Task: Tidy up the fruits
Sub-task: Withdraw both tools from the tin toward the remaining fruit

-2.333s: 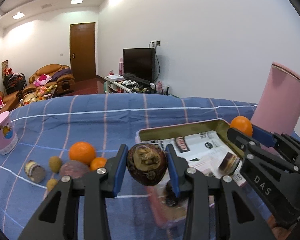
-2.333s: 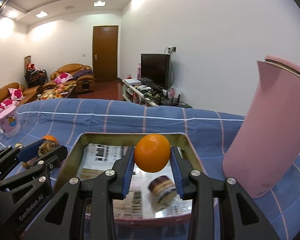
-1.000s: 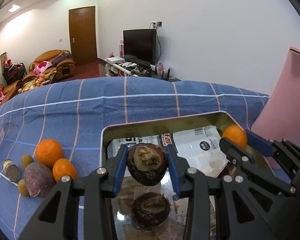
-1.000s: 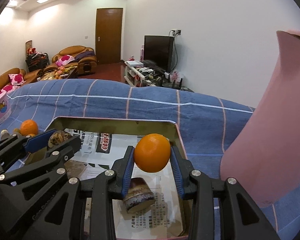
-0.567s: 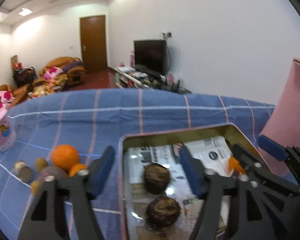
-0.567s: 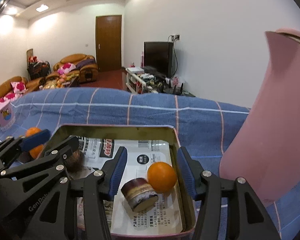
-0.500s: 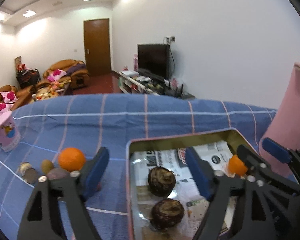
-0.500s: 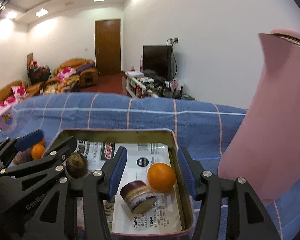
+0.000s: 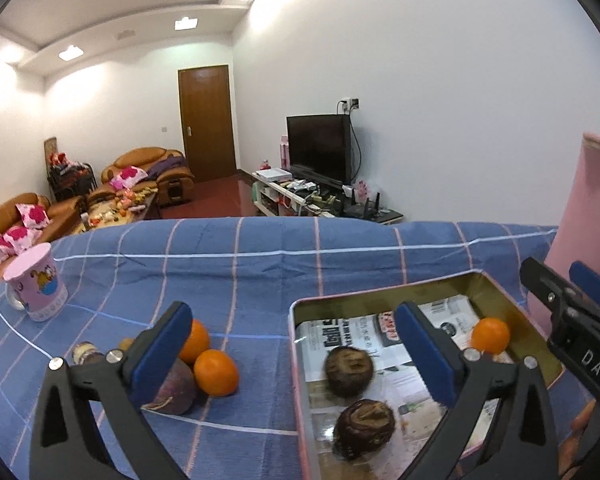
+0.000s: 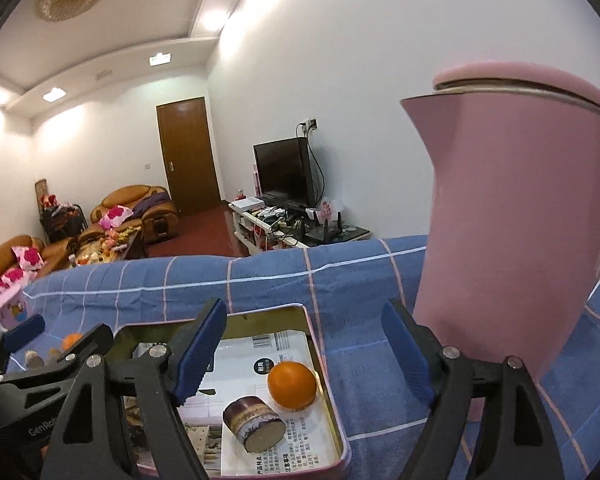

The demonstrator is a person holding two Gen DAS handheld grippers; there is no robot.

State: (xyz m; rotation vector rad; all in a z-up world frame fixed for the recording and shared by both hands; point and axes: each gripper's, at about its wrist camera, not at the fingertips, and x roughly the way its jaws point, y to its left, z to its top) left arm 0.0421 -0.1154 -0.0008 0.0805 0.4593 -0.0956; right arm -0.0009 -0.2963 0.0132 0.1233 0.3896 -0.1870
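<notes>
A metal tray [image 9: 380, 298] lined with newspaper lies on the blue checked cloth. In it are two brown round fruits [image 9: 349, 368] [image 9: 365, 424], an orange [image 10: 292, 385] and a cut striped piece [image 10: 254, 424]. My left gripper [image 9: 296, 344] hovers over the tray's left rim, its jaws opening with nothing between them. My right gripper [image 10: 304, 332] hangs over the tray's right end above the orange, jaws also opening and empty. Left of the tray on the cloth sit two oranges [image 9: 216, 372], a purple fruit [image 9: 172, 390] and small pieces, partly hidden by the left finger.
A tall pink kettle [image 10: 512, 220] stands right of the tray, close to my right gripper's right finger. A pink printed cup [image 9: 36, 284] stands far left on the cloth. Beyond the table's far edge are sofas, a television and a door.
Both grippers have opened and drawn back and up. The brown fruit dropped from the left one into the tray, and the orange dropped from the right one beside the striped piece.
</notes>
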